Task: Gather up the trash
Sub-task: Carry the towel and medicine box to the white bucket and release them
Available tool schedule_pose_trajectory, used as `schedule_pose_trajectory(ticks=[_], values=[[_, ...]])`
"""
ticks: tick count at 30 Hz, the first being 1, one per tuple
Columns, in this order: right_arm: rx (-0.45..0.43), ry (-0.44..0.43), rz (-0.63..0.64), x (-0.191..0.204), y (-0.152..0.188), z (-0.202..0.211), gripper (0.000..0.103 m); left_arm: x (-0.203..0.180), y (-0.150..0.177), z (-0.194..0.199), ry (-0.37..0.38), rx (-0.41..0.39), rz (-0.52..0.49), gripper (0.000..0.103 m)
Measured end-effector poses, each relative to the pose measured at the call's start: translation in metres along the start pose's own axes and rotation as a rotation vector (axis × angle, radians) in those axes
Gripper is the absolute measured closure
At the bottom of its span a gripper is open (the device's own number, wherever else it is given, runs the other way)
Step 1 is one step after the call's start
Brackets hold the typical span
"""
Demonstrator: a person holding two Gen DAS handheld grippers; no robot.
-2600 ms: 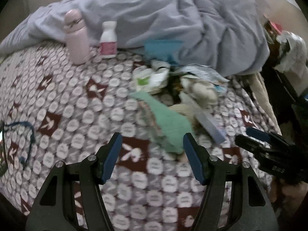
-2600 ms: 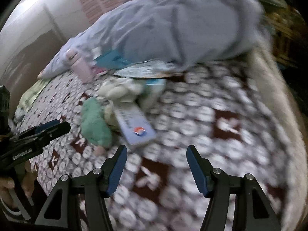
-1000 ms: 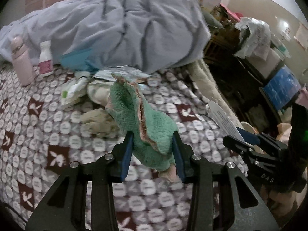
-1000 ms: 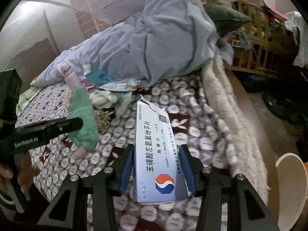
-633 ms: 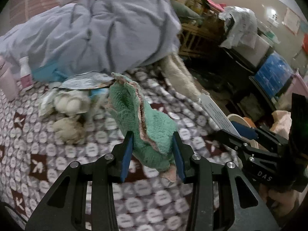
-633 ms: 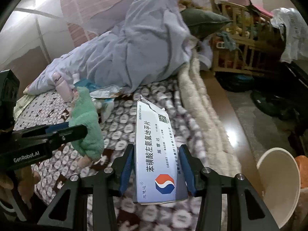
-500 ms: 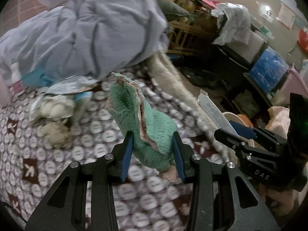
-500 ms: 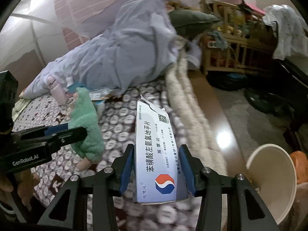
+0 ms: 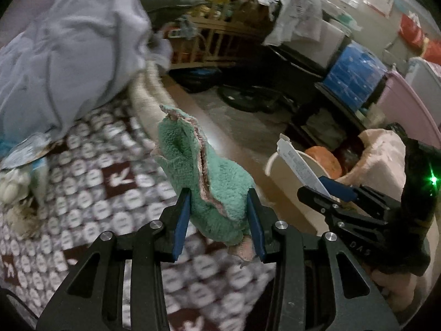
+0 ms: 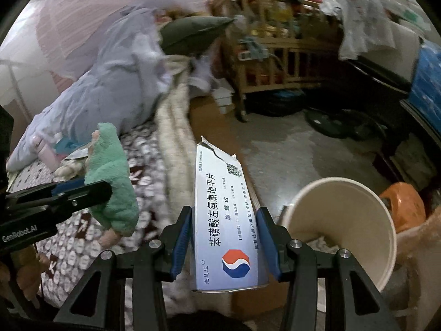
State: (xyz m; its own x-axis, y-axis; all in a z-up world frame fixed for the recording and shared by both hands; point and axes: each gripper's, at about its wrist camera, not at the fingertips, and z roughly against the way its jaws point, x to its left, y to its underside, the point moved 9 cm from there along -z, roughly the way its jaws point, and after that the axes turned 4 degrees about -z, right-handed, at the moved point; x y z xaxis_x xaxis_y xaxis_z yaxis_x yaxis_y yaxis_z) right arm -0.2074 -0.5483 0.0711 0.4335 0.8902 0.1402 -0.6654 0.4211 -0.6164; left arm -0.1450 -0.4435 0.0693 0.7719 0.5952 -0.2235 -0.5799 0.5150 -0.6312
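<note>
My left gripper is shut on a fluffy green sock with a pink lining, held up over the patterned bedspread near the bed's edge. My right gripper is shut on a white medicine box with blue print and a torn top flap. The sock and the left gripper show at the left of the right wrist view. The box and right gripper show at the right of the left wrist view. A cream bin stands on the floor just right of the box.
A crumpled grey-blue duvet lies on the bed, with tissues and wrappers left on the spread. Beyond the bed are a wooden crib, blue drawers, an orange item and dark floor.
Both grippers have swung right, off the middle of the bed toward its edge. The cream bin has grown larger beside the box. Both grips are unchanged.
</note>
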Motion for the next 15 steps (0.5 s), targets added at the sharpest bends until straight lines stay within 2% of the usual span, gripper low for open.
schedule_pose_trajectory(ticks=[15], values=[[0.016, 0.16, -0.207, -0.131, 0.019, 0.011, 0.057, -0.095, -0.019, -0.065, 0.137, 0.084, -0.104, 0.066]])
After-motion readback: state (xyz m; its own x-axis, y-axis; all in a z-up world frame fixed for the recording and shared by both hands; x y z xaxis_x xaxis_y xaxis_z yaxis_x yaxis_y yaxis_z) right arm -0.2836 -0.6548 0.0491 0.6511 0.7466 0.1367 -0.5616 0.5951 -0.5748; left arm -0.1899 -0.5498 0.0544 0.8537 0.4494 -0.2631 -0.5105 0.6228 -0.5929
